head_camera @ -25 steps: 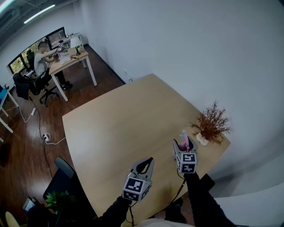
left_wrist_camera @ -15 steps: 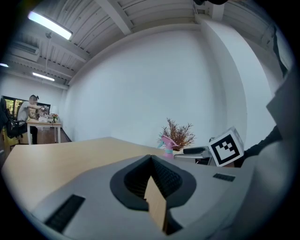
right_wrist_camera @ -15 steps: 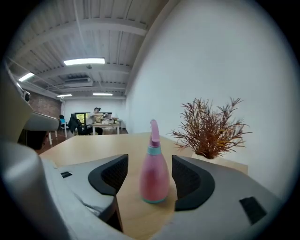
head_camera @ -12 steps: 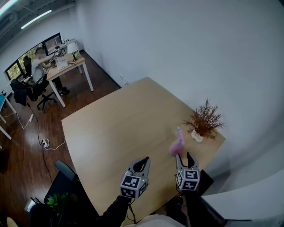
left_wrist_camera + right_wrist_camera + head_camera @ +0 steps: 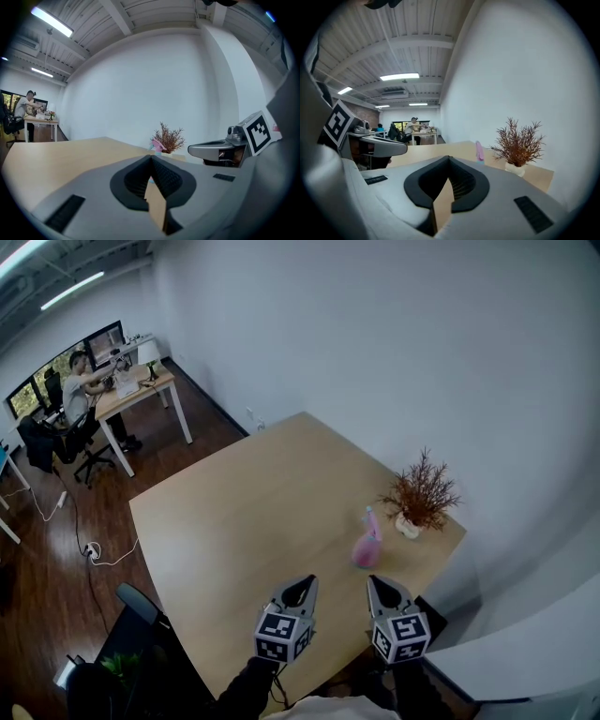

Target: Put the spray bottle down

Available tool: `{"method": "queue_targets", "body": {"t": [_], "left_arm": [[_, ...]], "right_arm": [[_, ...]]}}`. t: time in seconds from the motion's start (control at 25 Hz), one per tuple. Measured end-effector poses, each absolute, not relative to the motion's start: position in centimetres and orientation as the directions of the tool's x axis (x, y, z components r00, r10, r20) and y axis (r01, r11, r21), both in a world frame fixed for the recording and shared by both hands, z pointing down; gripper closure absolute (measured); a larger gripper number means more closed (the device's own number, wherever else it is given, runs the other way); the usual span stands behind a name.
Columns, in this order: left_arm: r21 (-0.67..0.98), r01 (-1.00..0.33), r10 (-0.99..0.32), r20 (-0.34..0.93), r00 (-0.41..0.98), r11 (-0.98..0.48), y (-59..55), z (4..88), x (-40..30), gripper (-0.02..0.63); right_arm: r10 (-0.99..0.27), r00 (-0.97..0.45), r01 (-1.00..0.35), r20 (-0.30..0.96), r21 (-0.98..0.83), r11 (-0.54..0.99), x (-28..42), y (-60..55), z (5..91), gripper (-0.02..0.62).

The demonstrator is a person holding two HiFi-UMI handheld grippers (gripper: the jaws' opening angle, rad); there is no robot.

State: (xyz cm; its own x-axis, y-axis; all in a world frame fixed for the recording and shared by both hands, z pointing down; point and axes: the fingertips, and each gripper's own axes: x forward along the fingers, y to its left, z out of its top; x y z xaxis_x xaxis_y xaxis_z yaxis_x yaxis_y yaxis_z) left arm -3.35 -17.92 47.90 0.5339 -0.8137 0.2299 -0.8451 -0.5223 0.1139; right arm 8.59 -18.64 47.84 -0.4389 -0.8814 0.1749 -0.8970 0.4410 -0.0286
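Note:
The pink spray bottle stands upright on the wooden table, just left of the potted plant, with nothing touching it. It also shows far ahead in the left gripper view, spray bottle, and in the right gripper view, spray bottle. My right gripper hangs over the table's near edge, well short of the bottle; its jaws are closing and meet with nothing between them. My left gripper floats beside it, shut and empty.
The dry reddish plant in a white pot sits near the table's right corner by the white wall. Beyond the table's far end are a desk with monitors and a seated person. A dark chair stands at the table's near left.
The right gripper has come off the spray bottle and drawn back to the near edge, its jaws now together. The bottle stays standing by the plant. The left gripper drew back a little.

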Motion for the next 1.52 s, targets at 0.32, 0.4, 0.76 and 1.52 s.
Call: {"method": "queue_targets", "body": {"t": [0.32, 0.4, 0.76, 1.52], "left_arm": [[0.088, -0.823, -0.802, 0.187, 0.567, -0.561, -16.7, 45.1, -2.8, 0.591], [0.08, -0.818, -0.8, 0.177, 0.574, -0.569, -16.6, 44.6, -2.7, 0.591], [0.075, -0.81, -0.789, 0.193, 0.584, -0.581, -16.5, 44.9, -2.7, 0.591], [0.077, -0.808, -0.785, 0.203, 0.586, -0.583, -16.3, 44.9, -2.7, 0.591]], "right_arm": [[-0.859, -0.492, -0.87, 0.139, -0.058, 0.489, 7.8, -17.2, 44.8, 0.589], [-0.856, -0.501, -0.866, 0.129, -0.061, 0.497, 7.5, -17.1, 44.3, 0.589], [-0.855, -0.499, -0.867, 0.143, -0.064, 0.495, 7.5, -17.4, 44.7, 0.589], [-0.846, -0.514, -0.856, 0.138, -0.032, 0.515, 6.9, -17.1, 44.1, 0.589]]}}
